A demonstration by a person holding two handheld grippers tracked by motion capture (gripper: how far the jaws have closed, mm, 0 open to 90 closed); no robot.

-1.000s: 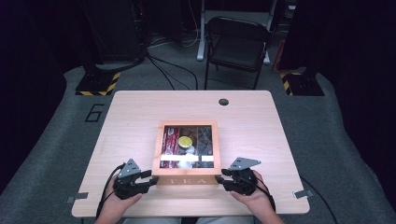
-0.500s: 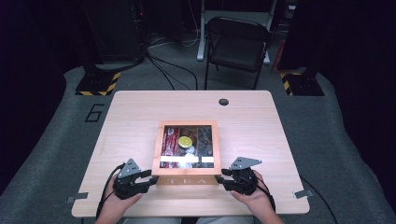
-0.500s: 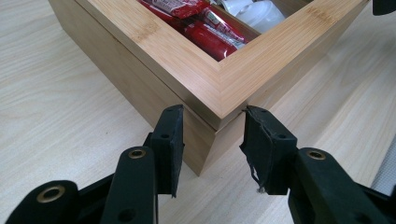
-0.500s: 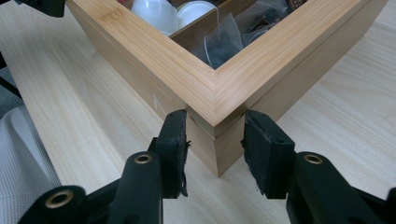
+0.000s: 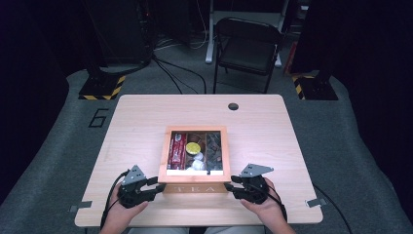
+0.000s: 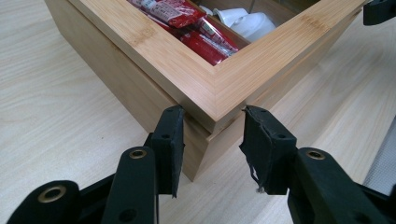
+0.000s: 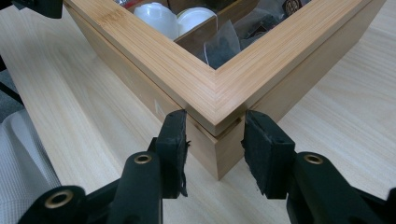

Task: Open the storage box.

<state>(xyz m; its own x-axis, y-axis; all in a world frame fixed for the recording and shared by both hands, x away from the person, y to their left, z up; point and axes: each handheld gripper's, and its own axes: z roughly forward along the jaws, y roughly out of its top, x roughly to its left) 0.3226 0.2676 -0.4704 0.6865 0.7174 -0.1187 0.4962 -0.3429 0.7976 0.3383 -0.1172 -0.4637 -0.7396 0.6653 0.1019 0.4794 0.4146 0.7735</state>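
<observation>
A bamboo tea box point(image 5: 195, 129) marked TEA stands mid-table, holding red packets point(image 5: 177, 151), a yellow round item point(image 5: 193, 147), white cups point(image 5: 197, 163) and dark sachets point(image 5: 214, 151). My left gripper point(image 5: 157, 184) sits at the box's near left corner. In the left gripper view its pads point(image 6: 170, 135) press both sides of the corner of the box point(image 6: 154, 51) at the top frame seam. My right gripper point(image 5: 233, 183) holds the near right corner the same way; its pads point(image 7: 261, 140) clamp the box point(image 7: 159, 51). Both hands rest on the table.
The light wood table point(image 5: 272, 131) has a cable hole point(image 5: 233, 106) at the back. Behind the table stands a black folding chair point(image 5: 246, 46). Two stands with yellow-black bases point(image 5: 102, 87) and loose cables lie on the grey floor.
</observation>
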